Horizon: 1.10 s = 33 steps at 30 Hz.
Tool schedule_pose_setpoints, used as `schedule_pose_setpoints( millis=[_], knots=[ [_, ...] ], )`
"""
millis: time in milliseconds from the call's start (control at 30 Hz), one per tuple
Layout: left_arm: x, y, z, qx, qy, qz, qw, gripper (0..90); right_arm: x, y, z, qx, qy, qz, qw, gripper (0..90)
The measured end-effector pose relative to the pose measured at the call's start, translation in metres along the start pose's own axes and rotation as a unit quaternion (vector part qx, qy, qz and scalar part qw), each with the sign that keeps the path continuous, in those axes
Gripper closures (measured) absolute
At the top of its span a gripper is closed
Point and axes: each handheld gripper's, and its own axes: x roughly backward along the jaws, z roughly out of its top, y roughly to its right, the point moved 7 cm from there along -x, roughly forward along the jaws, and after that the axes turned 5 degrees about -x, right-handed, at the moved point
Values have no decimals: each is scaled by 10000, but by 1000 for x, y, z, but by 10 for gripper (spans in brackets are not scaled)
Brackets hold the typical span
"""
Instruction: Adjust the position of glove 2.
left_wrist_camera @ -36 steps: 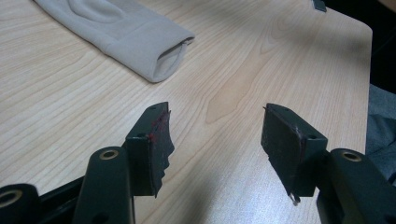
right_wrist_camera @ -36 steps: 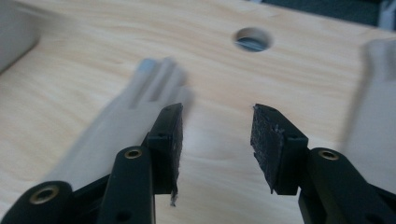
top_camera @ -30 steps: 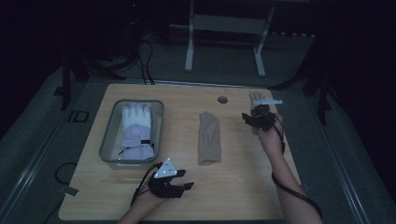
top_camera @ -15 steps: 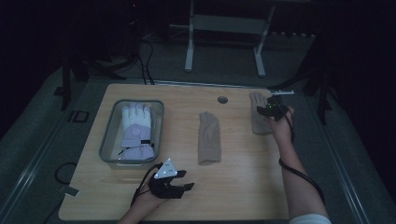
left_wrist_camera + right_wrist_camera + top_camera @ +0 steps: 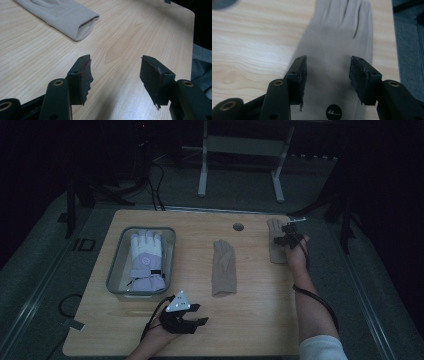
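Two beige gloves lie flat on the wooden table (image 5: 260,320). One beige glove (image 5: 224,267) lies in the middle, its open cuff (image 5: 82,28) nearest my left gripper. The other beige glove (image 5: 276,242) lies at the far right; in the right gripper view this glove (image 5: 337,47) has a round black logo (image 5: 333,112) near the cuff. My right gripper (image 5: 289,237) hovers open just above it, jaws either side of the palm (image 5: 327,70). My left gripper (image 5: 192,322) rests open near the front edge, empty (image 5: 115,72). A white and lilac ski glove (image 5: 145,260) lies in a clear bin (image 5: 116,275).
A round cable hole (image 5: 238,226) is set into the table near the far edge. The table's right edge runs close beside the right glove. White metal frame legs (image 5: 202,167) stand on the floor beyond the table. Cables trail from both grippers.
My right gripper has moved a little right and toward the far edge over the right glove, uncovering the glove's fingers. The left gripper has stayed put.
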Motion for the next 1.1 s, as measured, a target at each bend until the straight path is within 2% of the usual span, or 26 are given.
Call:
schedule_pose_setpoints(
  millis=[33, 100, 200, 300, 400, 533, 833, 933, 1100],
  knots=[
    [0, 0, 0, 7, 8, -3, 10000, 427, -3, -1, -3, -28, -73, 56, 10000, 480],
    [0, 0, 0, 29, 27, -15, 10000, 427, -4, -1, -4, -201, -22, 163, 9997, 502],
    [0, 1, 0, 18, 24, -13, 10000, 427, -3, -1, -6, -238, -43, 162, 9996, 634],
    [1, 2, 1, -5, 25, -16, 10000, 427, -1, -2, -7, -414, -76, 136, 9990, 759],
    [0, 1, 1, 2, 29, -14, 10000, 427, 0, -4, -7, -488, -81, 105, 9987, 812],
    [0, 1, 1, 1, 27, -6, 10000, 427, 5, -6, -8, -726, -47, 191, 9972, 830],
    [1, 1, 2, -15, 39, 15, 10000, 427, 36, -14, 3, -652, 168, 285, 9973, 835],
    [2, 1, 3, -26, 41, 23, 10000, 427, 49, -19, 7, -746, 303, 396, 9960, 836],
    [2, 1, 3, -11, 58, 23, 10000, 427, 68, -31, 9, -707, 467, 469, 9953, 836]
  ],
)
